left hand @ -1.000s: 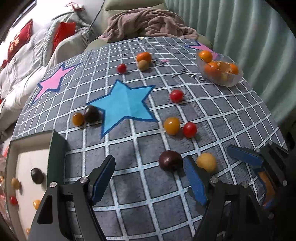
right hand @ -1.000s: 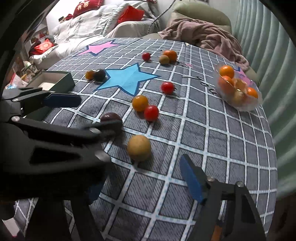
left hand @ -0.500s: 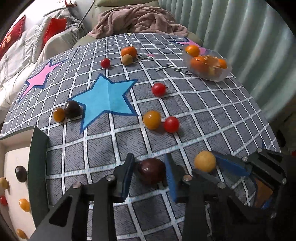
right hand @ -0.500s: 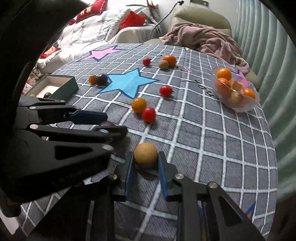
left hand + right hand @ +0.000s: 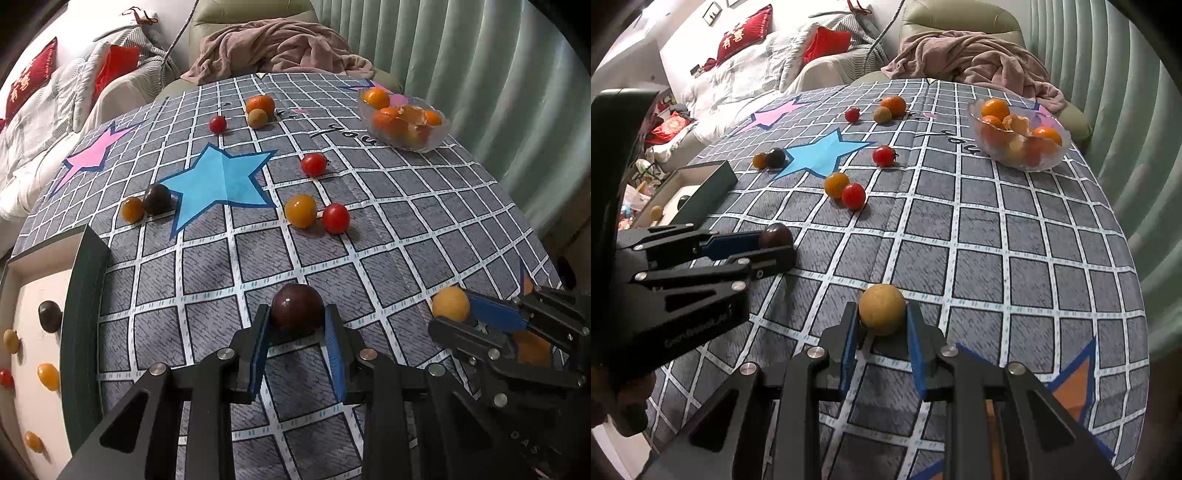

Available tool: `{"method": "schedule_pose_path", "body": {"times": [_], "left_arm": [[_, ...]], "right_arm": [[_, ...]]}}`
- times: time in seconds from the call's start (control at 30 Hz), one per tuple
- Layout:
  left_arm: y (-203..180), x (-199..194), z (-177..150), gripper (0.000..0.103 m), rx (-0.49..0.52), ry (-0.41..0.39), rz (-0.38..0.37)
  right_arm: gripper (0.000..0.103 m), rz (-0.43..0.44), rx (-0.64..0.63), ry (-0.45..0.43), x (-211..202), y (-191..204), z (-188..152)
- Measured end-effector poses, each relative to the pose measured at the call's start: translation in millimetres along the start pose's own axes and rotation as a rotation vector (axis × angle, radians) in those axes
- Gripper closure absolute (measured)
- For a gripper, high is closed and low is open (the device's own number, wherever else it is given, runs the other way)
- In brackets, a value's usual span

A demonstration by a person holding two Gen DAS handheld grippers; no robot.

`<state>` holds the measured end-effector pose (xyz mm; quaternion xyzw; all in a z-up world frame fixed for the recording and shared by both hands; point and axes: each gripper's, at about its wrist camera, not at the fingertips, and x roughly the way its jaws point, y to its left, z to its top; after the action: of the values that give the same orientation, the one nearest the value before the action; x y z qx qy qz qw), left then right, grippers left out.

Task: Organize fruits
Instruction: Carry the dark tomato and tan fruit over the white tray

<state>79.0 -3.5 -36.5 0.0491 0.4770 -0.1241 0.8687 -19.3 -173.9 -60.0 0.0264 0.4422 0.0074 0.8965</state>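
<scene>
My left gripper (image 5: 297, 325) is shut on a dark purple plum (image 5: 297, 305), held just above the checked tablecloth; it also shows in the right wrist view (image 5: 775, 236). My right gripper (image 5: 881, 325) is shut on a tan round fruit (image 5: 882, 308), seen at the right of the left wrist view (image 5: 450, 303). Loose on the cloth lie an orange tomato (image 5: 300, 210), red tomatoes (image 5: 335, 218) (image 5: 313, 164) (image 5: 217, 124), a dark fruit (image 5: 157, 198) beside a small orange one (image 5: 132, 209), and a tangerine (image 5: 260, 104) with a tan fruit (image 5: 257, 118).
A dark green box (image 5: 83, 295) with a white floor holds several small fruits at the left edge. A glass bowl (image 5: 436, 142) of tangerines stands at the back right. A pink blanket (image 5: 273, 51) lies on a chair beyond the table. A curtain hangs to the right.
Both grippers closed: the left on the dark plum, the right on the tan fruit. Both now hold their fruit slightly raised off the cloth.
</scene>
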Motion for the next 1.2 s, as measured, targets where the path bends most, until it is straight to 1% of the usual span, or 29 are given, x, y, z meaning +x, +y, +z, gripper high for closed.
{"method": "schedule_pose_path", "body": {"times": [0.17,0.27,0.47,0.63,0.97,1.2], "left_arm": [[0,1,0,0.073,0.003,-0.010,0.007],[2,-3,0,0.073,-0.016,-0.019,0.009],[11,-25,-3,0.073,-0.032,-0.050,0.003],[23,-45,-13,0.073,-0.053,-0.064,0.018],[62,-85,-34,0.073,-0.133,-0.101,0.048],[96,-111,-49,0.073,-0.185,-0.136,0.078]], "right_arm": [[0.076,0.005,0.017,0.002,-1,-2,-1],[0.075,0.022,0.042,0.009,-2,-5,-1],[0.075,0.034,0.070,0.014,-7,-6,-1],[0.075,0.043,0.069,0.011,-14,1,0],[0.075,0.062,0.023,-0.004,-28,33,11],[0.075,0.087,-0.035,-0.015,-36,69,27]]}}
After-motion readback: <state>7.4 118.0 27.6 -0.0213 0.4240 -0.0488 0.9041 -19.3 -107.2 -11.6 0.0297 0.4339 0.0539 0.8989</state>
